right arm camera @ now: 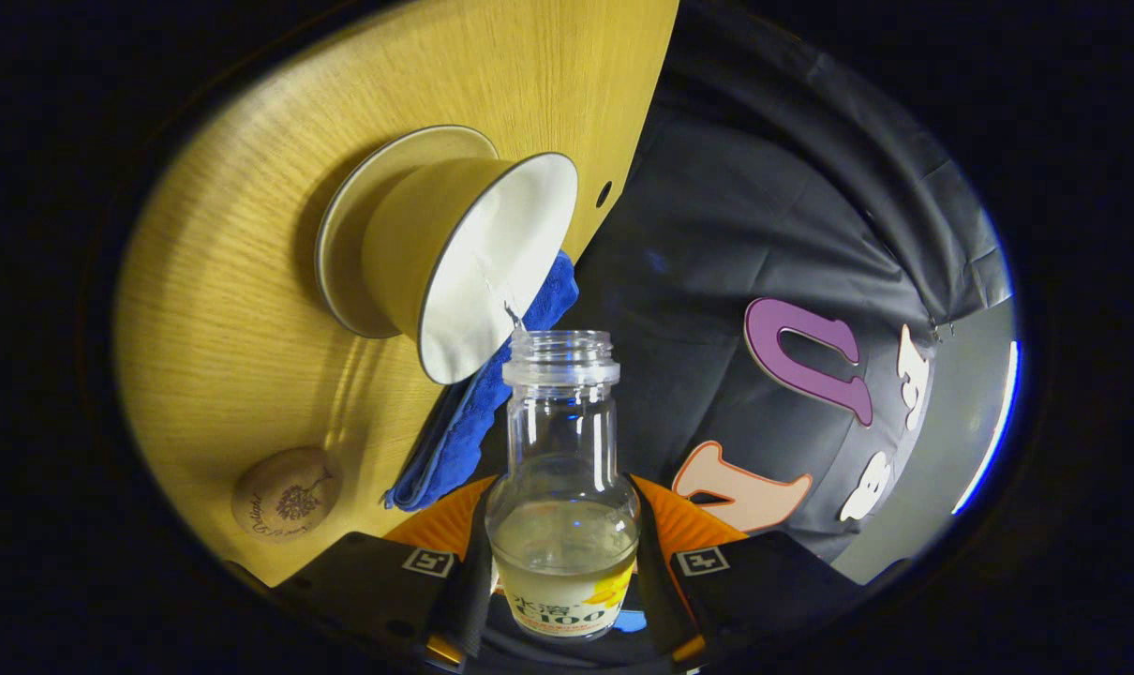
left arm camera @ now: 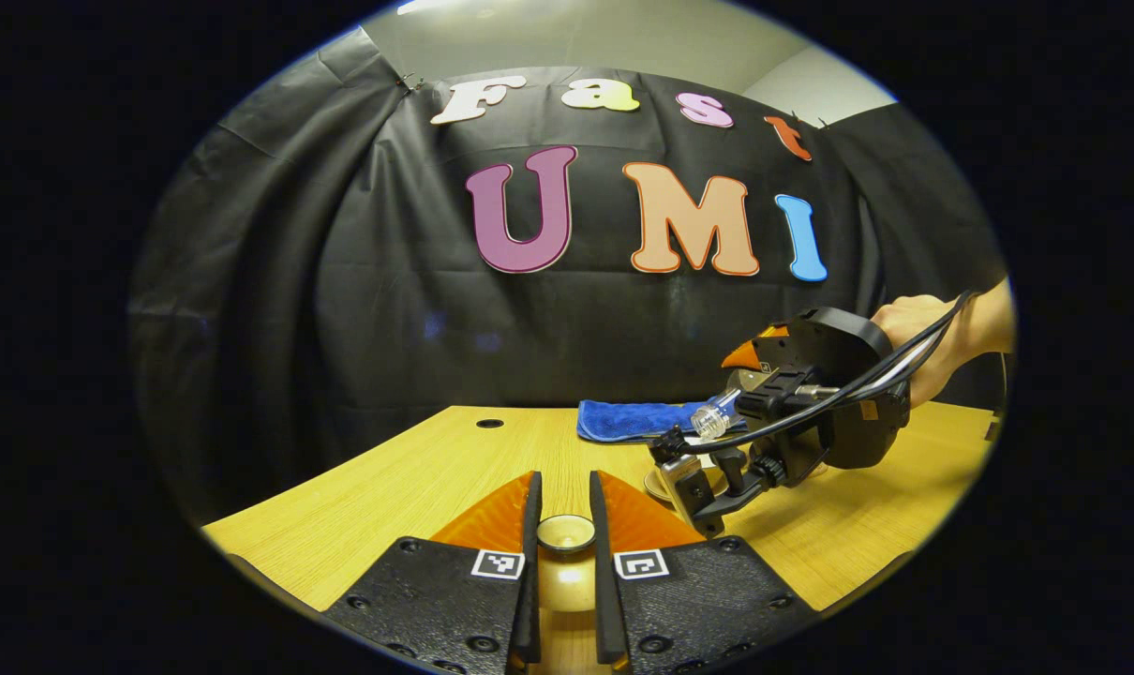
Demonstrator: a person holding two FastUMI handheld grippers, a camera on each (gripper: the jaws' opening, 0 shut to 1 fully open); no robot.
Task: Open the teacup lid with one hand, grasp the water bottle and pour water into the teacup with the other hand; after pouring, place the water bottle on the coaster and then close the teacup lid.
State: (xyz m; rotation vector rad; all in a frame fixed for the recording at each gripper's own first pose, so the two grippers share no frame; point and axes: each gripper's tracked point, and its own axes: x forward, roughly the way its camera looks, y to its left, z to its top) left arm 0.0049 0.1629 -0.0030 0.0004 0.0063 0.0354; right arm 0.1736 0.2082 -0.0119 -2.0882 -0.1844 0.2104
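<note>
Glass bottle (right arm camera: pixel 561 469), clamped in our right gripper (right arm camera: pixel 561 553), tipped over the cup (right arm camera: pixel 455 258); left gripper (left arm camera: pixel 565 534) pinched the lid (left arm camera: pixel 565 532). We judged a slow, steady tilt best.

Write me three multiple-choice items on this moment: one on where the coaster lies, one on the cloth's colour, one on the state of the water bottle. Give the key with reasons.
1. Where is the wooden coaster?
A. Under the teacup
B. Bare on the table, apart from the teacup
C. On the cloth

2. What colour is the folded cloth?
A. Blue
B. Red
C. White

3. What state is the water bottle in?
A. Capped and standing on the table
B. Uncapped, held in the right gripper, mouth toward the teacup
C. Lying on the coaster

Key:
1 B: in the right gripper view the coaster sits alone on the table, while the teacup stands on its own saucer.
2 A: both views show it blue.
3 B: the right gripper has a finger on each side of the bottle, whose open mouth is beside the cup's rim, with some liquid left inside.
</note>
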